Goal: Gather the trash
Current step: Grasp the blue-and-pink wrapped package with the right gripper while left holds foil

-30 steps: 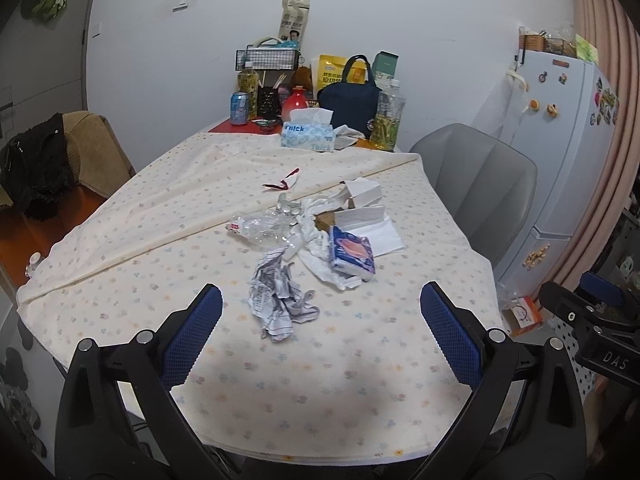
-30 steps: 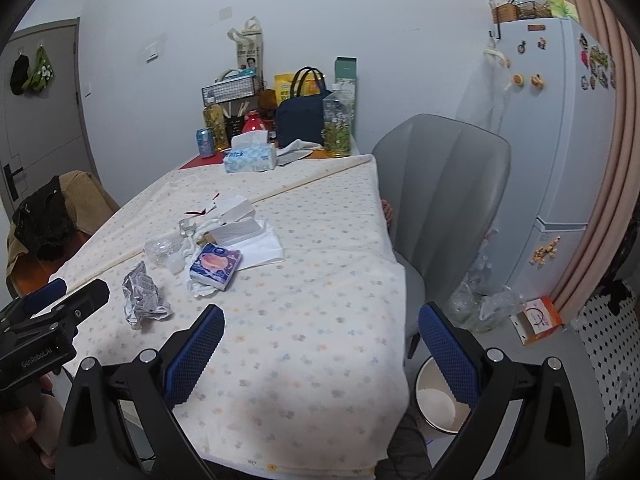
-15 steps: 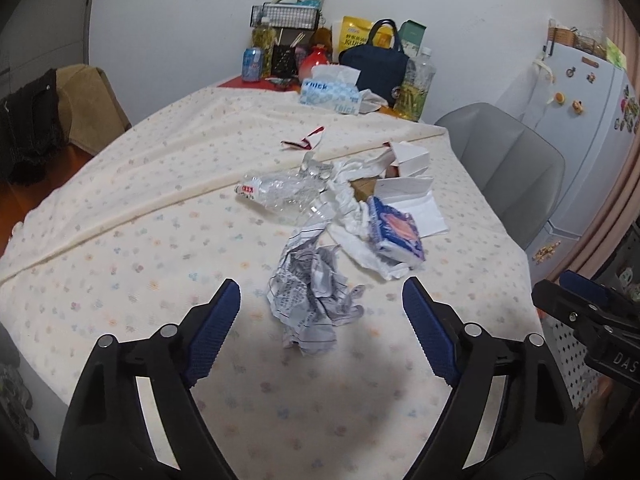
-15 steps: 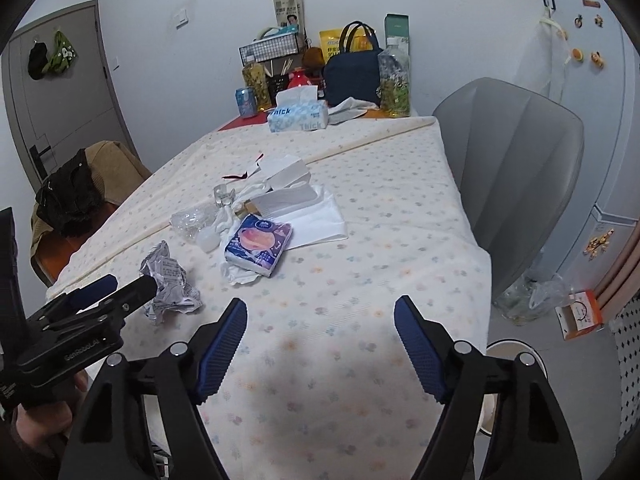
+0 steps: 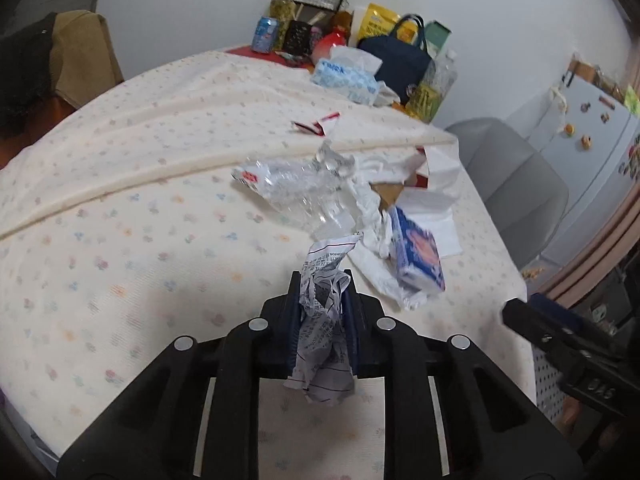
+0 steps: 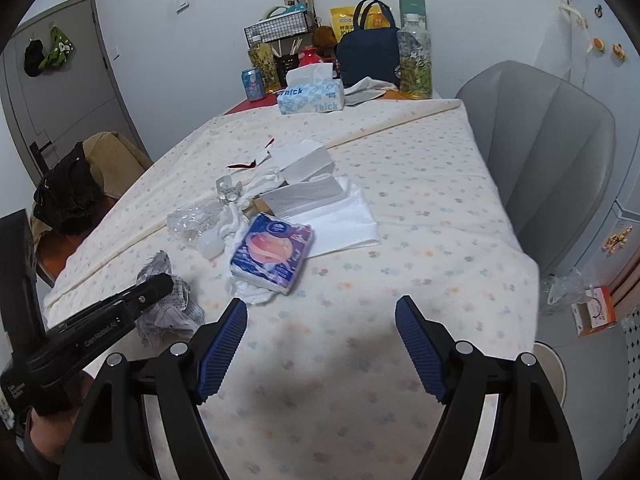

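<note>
A crumpled printed paper (image 5: pixel 324 320) sits between the blue pads of my left gripper (image 5: pixel 322 280), whose jaws are closing and pressing on it just above the floral tablecloth (image 5: pixel 140 240). The right wrist view shows the same paper (image 6: pixel 172 304) beside the left gripper (image 6: pixel 160 283). Beyond it lie a crushed clear bottle (image 5: pixel 296 188), a blue tissue pack (image 6: pixel 272 254), white napkins (image 6: pixel 340 220), white boxes (image 6: pixel 308 160) and a red wrapper (image 5: pixel 320 122). My right gripper (image 6: pixel 320 320) stands open over bare cloth, short of the tissue pack, with nothing between its fingers.
At the table's far end stand a tissue box (image 6: pixel 312 96), a navy bag (image 6: pixel 368 60), bottles and a can. A grey chair (image 6: pixel 552 160) is at the right side, a white bin (image 6: pixel 550 364) on the floor below it. A chair with dark clothes (image 6: pixel 68 192) stands left.
Both grippers came forward and down toward the trash. The left jaws went from wide open to closed on the crumpled paper. The right jaws narrowed a little.
</note>
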The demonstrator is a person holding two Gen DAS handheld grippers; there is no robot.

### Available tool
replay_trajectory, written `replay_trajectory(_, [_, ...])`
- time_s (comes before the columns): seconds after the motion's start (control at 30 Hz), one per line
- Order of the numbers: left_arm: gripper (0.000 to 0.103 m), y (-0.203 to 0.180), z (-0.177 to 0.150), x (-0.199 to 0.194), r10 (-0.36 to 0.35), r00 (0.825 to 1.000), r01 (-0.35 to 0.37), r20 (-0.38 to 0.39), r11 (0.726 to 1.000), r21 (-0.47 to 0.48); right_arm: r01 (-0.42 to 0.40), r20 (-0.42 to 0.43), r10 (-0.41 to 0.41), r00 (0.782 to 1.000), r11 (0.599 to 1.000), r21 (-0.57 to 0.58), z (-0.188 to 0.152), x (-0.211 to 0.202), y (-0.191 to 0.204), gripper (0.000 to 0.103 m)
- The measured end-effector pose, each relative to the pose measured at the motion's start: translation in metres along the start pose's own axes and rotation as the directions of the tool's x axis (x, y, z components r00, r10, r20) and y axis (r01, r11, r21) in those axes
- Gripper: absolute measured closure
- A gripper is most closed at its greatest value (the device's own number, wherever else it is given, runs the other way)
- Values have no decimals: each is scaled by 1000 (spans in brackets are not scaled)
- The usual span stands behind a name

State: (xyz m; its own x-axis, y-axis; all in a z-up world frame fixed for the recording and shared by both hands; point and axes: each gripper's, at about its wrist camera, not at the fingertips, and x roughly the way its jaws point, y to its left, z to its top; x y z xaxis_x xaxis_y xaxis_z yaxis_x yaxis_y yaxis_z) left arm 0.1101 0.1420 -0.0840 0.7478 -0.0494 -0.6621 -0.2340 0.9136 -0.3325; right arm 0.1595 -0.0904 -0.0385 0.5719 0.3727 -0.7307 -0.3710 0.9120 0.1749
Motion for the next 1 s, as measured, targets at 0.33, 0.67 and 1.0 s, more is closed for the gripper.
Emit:
replay_trajectory(0.33, [84, 33, 17, -25, 72, 995, -69, 73, 996, -48, -45, -49, 45, 998, 999, 2, 26, 55, 32, 20])
replay_trajectory(0.67, [84, 39, 15, -22, 70, 996, -67, 58, 996, -57, -65, -160, 74, 984, 996, 60, 28, 98, 24, 52])
replay_trajectory(1.0, [84, 9, 17, -31, 39, 996, -38, 83, 999, -13, -101, -97, 112, 989, 988, 115, 25, 52, -1, 59])
